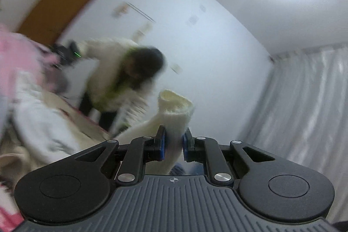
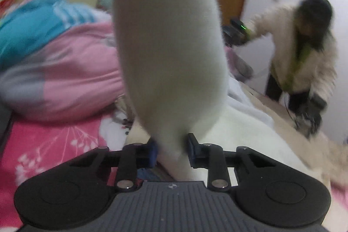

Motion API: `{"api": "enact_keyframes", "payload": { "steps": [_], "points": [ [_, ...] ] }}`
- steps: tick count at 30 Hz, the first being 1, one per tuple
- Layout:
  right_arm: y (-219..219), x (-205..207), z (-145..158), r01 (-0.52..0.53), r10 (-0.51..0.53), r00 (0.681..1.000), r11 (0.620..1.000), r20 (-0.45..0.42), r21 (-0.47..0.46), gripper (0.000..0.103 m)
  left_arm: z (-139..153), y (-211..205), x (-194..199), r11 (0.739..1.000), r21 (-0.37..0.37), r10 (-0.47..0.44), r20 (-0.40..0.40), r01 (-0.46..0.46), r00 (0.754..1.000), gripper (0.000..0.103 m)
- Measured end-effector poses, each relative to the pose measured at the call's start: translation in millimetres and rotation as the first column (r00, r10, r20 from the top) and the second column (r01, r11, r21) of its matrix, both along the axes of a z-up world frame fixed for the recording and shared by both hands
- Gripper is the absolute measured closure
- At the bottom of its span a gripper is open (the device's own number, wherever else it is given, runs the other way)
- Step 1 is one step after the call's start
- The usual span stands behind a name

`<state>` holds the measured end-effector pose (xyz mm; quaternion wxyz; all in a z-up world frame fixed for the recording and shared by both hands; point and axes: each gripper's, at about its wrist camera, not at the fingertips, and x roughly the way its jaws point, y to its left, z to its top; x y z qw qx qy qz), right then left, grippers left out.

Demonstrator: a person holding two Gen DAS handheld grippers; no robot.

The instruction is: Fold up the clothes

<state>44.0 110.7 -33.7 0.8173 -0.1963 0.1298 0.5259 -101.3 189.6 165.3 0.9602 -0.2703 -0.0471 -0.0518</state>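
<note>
A cream knitted sweater sleeve (image 1: 176, 103) stands up between the fingers of my left gripper (image 1: 174, 140), which is shut on it just below the open cuff and raised toward the wall. In the right wrist view the same fluffy sleeve (image 2: 169, 47) rises tall and fills the middle of the picture. My right gripper (image 2: 171, 149) is shut on its narrow lower part. The sweater's body (image 2: 239, 129) lies on the bed behind the right fingers.
A person in a white fluffy coat (image 2: 304, 53) bends over the bed's far side holding black grippers (image 2: 237, 32). A pink and grey quilt (image 2: 65, 71) and blue bedding (image 2: 32, 21) are heaped on the left. A pink floral sheet (image 2: 54, 145) covers the bed. A white garment (image 1: 43, 119) lies nearby.
</note>
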Motion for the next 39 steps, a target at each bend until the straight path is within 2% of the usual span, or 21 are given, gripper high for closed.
{"api": "enact_keyframes", "payload": {
  "steps": [2,3,4,7,9,12,14,15,17,18,20,21,22,23,24,25,27,29,34,36,39],
  "points": [
    [-26,2,3,0.025,-0.024,0.997,0.999,-0.072,0.020,0.073,7,-20,20,0.996,0.052,-0.066,-0.030,0.068,0.997,0.090],
    [-46,4,4,0.051,-0.046,0.992,0.998,-0.114,0.033,0.062,6,-29,31,0.992,0.083,-0.093,-0.052,0.097,0.994,0.090],
    [-68,7,5,0.082,-0.075,0.987,0.995,-0.142,0.049,0.046,5,-38,41,0.985,0.114,-0.119,-0.076,0.127,0.990,0.090],
    [-144,13,8,0.195,-0.171,0.961,0.976,-0.217,0.093,0.043,-7,-64,69,0.962,0.182,-0.179,-0.151,0.206,0.972,0.090],
    [-201,21,11,0.282,-0.241,0.930,0.952,-0.277,0.116,0.043,-24,-81,83,0.947,0.168,-0.236,-0.219,0.274,0.947,0.090],
    [-289,40,21,0.460,-0.378,0.836,0.877,-0.398,0.135,0.043,-58,-104,101,0.923,0.121,-0.312,-0.318,0.365,0.895,0.090],
    [-340,47,29,0.578,-0.465,0.765,0.802,-0.445,0.154,0.042,-83,-125,110,0.894,0.106,-0.366,-0.389,0.436,0.845,0.090],
    [-362,49,34,0.615,-0.491,0.740,0.771,-0.459,0.166,0.042,-94,-137,114,0.874,0.108,-0.391,-0.425,0.475,0.816,0.090],
    [-391,51,43,0.658,-0.528,0.713,0.730,-0.461,0.182,0.042,-119,-162,124,0.834,0.112,-0.420,-0.505,0.540,0.754,0.089],
    [-400,51,47,0.669,-0.544,0.711,0.718,-0.446,0.191,0.042,-131,-173,127,0.821,0.111,-0.421,-0.543,0.560,0.726,0.088],
    [-405,49,53,0.661,-0.549,0.730,0.720,-0.407,0.213,0.040,-155,-191,135,0.802,0.105,-0.408,-0.623,0.588,0.667,0.083],
    [-402,49,56,0.649,-0.544,0.743,0.727,-0.390,0.222,0.039,-170,-195,139,0.801,0.098,-0.388,-0.666,0.591,0.637,0.075],
    [-398,50,57,0.635,-0.533,0.755,0.738,-0.382,0.226,0.037,-179,-195,142,0.802,0.085,-0.376,-0.697,0.591,0.610,0.063],
    [-392,52,55,0.618,-0.516,0.767,0.753,-0.380,0.225,0.036,-187,-195,144,0.801,0.064,-0.369,-0.730,0.595,0.576,0.056],
    [-385,55,53,0.600,-0.498,0.779,0.768,-0.380,0.224,0.035,-189,-194,143,0.799,0.049,-0.366,-0.750,0.599,0.550,0.050],
    [-378,56,51,0.579,-0.478,0.791,0.785,-0.381,0.217,0.035,-190,-195,138,0.797,0.046,-0.365,-0.759,0.603,0.539,0.047],
    [-356,62,43,0.524,-0.427,0.819,0.829,-0.384,0.196,0.034,-187,-197,125,0.784,0.073,-0.353,-0.765,0.617,0.539,0.040],
    [-333,63,35,0.469,-0.378,0.841,0.866,-0.387,0.175,0.034,-178,-189,111,0.787,0.080,-0.346,-0.763,0.611,0.546,0.038],
    [-283,60,5,0.309,-0.257,0.886,0.948,-0.387,0.076,0.034,-158,-142,87,0.857,-0.036,-0.352,-0.769,0.513,0.534,0.031],
    [-274,56,-9,0.285,-0.266,0.890,0.959,-0.370,-0.003,0.034,-153,-129,76,0.867,-0.032,-0.333,-0.779,0.497,0.532,0.031],
    [-283,48,-30,0.313,-0.328,0.871,0.944,-0.365,-0.101,0.034,-155,-111,66,0.888,-0.015,-0.295,-0.785,0.459,0.545,0.031]
  ]
}}
